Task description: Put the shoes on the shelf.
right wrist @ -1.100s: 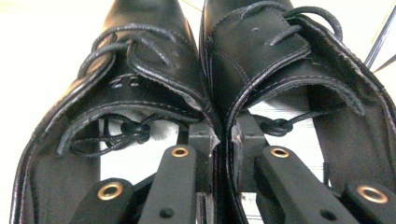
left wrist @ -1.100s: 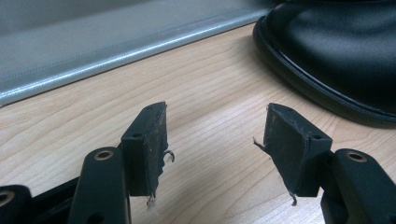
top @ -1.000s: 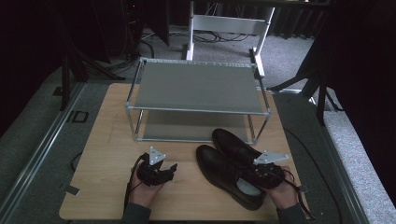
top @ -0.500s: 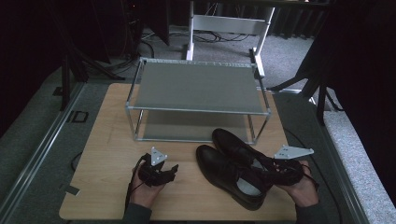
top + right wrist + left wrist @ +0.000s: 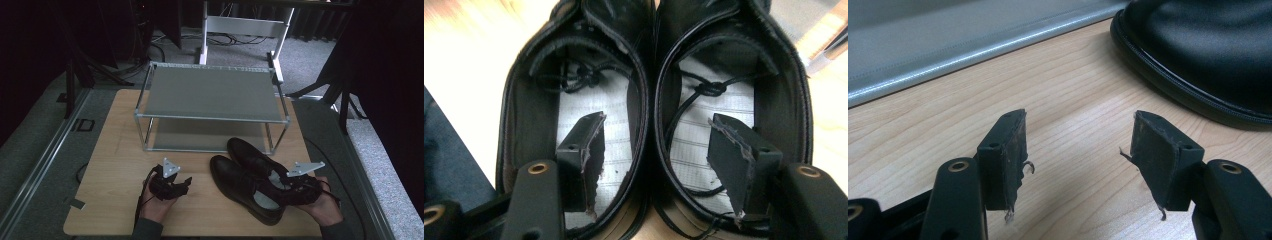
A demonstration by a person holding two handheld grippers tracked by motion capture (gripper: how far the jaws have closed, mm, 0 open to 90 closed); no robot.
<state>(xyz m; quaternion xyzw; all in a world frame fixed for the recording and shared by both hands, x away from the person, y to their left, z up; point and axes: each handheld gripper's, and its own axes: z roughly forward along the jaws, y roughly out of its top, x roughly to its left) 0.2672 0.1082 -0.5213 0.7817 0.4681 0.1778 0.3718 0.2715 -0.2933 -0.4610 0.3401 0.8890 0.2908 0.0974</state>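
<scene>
We poise right gripper (image 5: 656,150) over pair of shoes (image 5: 250,180) on table (image 5: 115,165), near rack (image 5: 210,107). Jaws just widened, straddling touching inner walls, unpinched. Left gripper (image 5: 1075,155) open, empty. Next: pinch, lift pair.

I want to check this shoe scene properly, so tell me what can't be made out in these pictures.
- High view: the right tool merges with the dark pair of shoes; its tips are lost there.
- Right gripper view: the shoes' toes are cut off by the top edge.
- Left gripper view: one shoe is cut off by the frame.
</scene>
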